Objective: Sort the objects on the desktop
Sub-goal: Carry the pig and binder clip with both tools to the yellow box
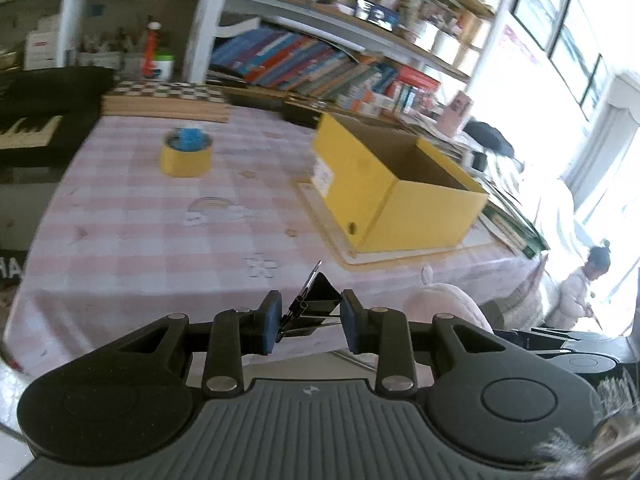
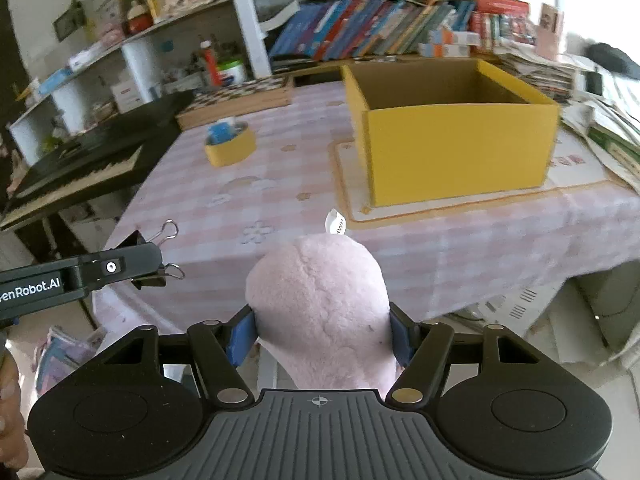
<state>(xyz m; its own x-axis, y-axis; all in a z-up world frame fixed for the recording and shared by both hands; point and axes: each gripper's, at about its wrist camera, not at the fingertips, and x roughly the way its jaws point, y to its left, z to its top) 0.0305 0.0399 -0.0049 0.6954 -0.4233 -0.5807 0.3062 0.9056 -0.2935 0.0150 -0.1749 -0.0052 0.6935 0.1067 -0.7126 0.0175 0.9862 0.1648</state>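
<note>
From the left wrist, the left gripper point(image 1: 308, 320) pinches a black binder clip point(image 1: 316, 300) at the near table edge; the yellow box point(image 1: 404, 196) lies ahead and to the right.

From the right wrist, the right gripper point(image 2: 322, 334) squeezes a pink plush toy point(image 2: 320, 300); the box point(image 2: 456, 148) sits ahead-right, probably nearer this hand.

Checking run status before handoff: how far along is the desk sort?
Done: nothing visible; the yellow box shows only bare inner walls, its floor hidden. In hand: left gripper shut on a black binder clip, right gripper shut on a pink plush toy, both short of the box. Left: the yellow tape roll with a blue item inside, on the tablecloth.
</note>
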